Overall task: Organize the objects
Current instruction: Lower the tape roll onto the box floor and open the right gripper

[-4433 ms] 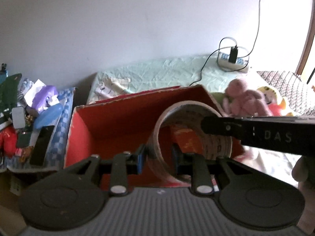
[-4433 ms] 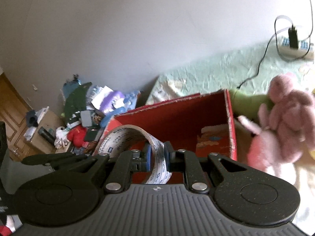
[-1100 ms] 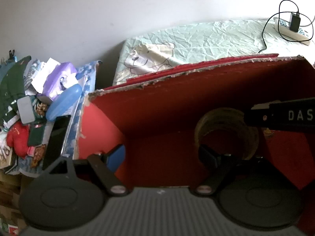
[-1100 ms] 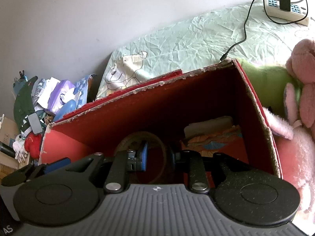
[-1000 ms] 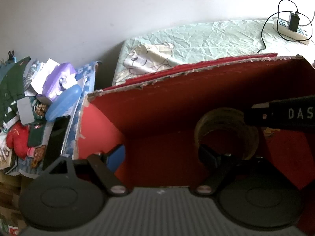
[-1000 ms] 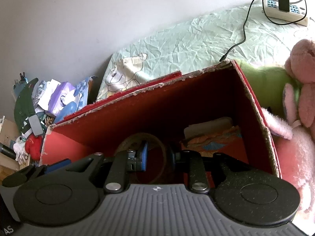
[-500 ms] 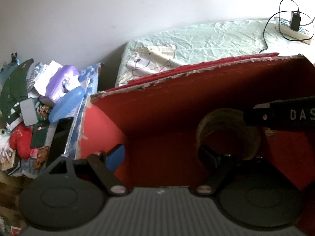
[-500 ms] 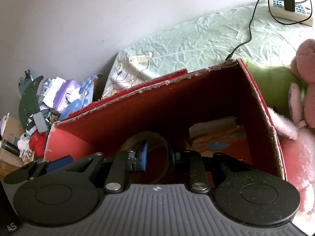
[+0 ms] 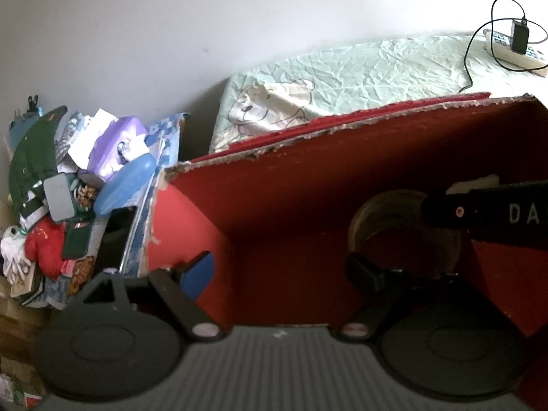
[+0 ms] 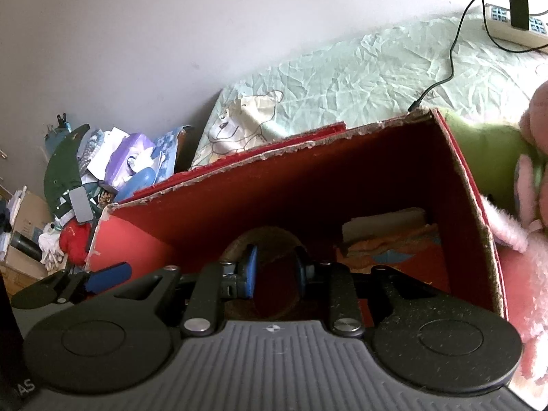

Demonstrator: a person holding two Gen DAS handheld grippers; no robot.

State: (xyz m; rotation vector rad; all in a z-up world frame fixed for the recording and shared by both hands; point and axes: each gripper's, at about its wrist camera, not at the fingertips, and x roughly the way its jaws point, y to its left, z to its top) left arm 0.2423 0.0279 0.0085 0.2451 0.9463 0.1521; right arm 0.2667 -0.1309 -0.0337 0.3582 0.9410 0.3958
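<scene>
At the far left a heap (image 9: 68, 191) of clutter lies beside the bed: a green cloth (image 9: 32, 157), a purple pack (image 9: 114, 142), a blue oval case (image 9: 126, 183), a grey card (image 9: 59, 197) and a red toy (image 9: 46, 246), all touching or overlapping; just right of the heap stands the red box (image 9: 274, 185), its torn top edge showing bare cardboard, set on the pale green sheet (image 9: 359, 72) with a bear print.

The left gripper (image 9: 279, 267) reaches into the near left part of the box with its fingers spread wide and nothing between them; its blue pad (image 9: 198, 269) shows near the left wall.

Right of it, on the box floor, the tape roll (image 9: 400, 229) stands on edge, its hole facing the near side; the right gripper (image 10: 275, 270) is around the roll's near rim with a moderate gap between its fingers; in the right wrist view one blue pad (image 10: 251, 270) sits outside the ring and the other finger inside, but whether they press the rim cannot be told; in the left wrist view the right gripper's black body crosses in front of the roll's upper right.

Further right in the box lie a folded orange cloth (image 10: 387, 243) and a pale pad (image 10: 383, 224) against the far right corner, apart from the roll.

Outside the right wall a green cushion (image 10: 486, 150) and a pink plush (image 10: 534, 205) rest on the bed; at the far right a power strip (image 10: 513, 24) with a black plug and cable lies on the sheet by the wall.
</scene>
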